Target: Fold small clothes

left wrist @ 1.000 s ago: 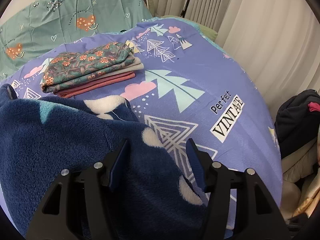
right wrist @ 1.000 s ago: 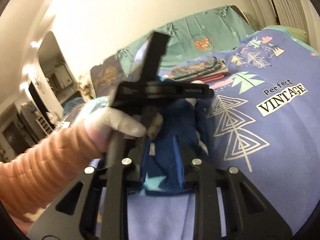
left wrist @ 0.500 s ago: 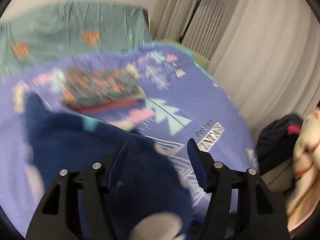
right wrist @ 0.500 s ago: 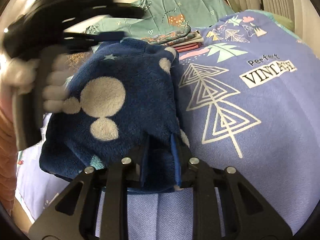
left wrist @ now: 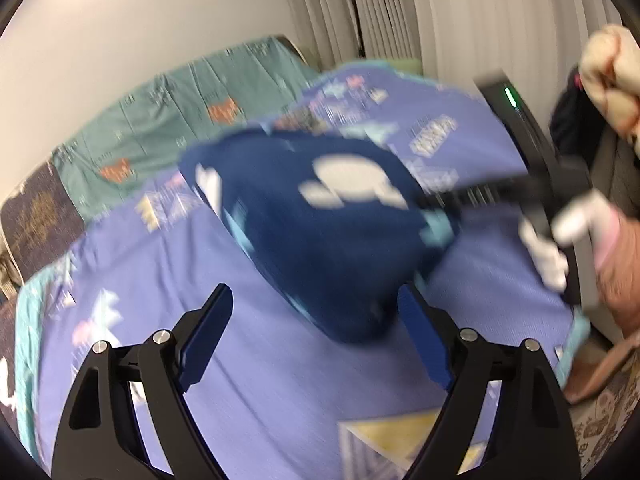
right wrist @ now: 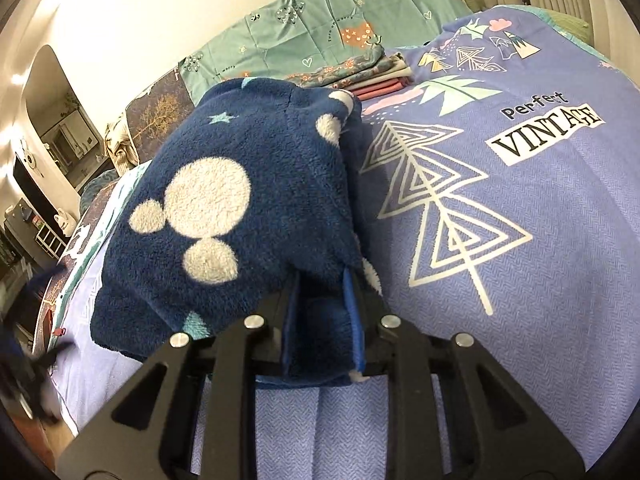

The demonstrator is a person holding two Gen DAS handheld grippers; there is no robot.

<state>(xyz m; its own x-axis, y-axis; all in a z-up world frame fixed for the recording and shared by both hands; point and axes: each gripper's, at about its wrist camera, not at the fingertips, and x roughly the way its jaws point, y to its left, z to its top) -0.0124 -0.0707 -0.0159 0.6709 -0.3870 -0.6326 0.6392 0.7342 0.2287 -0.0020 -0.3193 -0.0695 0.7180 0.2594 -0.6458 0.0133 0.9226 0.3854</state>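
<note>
Purple printed bedspread [right wrist: 520, 240] covers the bed. Folded navy fleece garment [right wrist: 240, 208] with white dots lies on it, left of the triangle print. Stack of folded clothes [right wrist: 360, 72] sits beyond it near the teal sheet [right wrist: 320, 32]. Right gripper [right wrist: 322, 316] clamps the fleece's near edge. Left gripper [left wrist: 316, 344] has just been opening, jaws wide, nothing between them, blurry.

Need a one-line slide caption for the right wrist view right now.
Right gripper clamps the near edge of a folded navy fleece garment on the purple bedspread.
</note>
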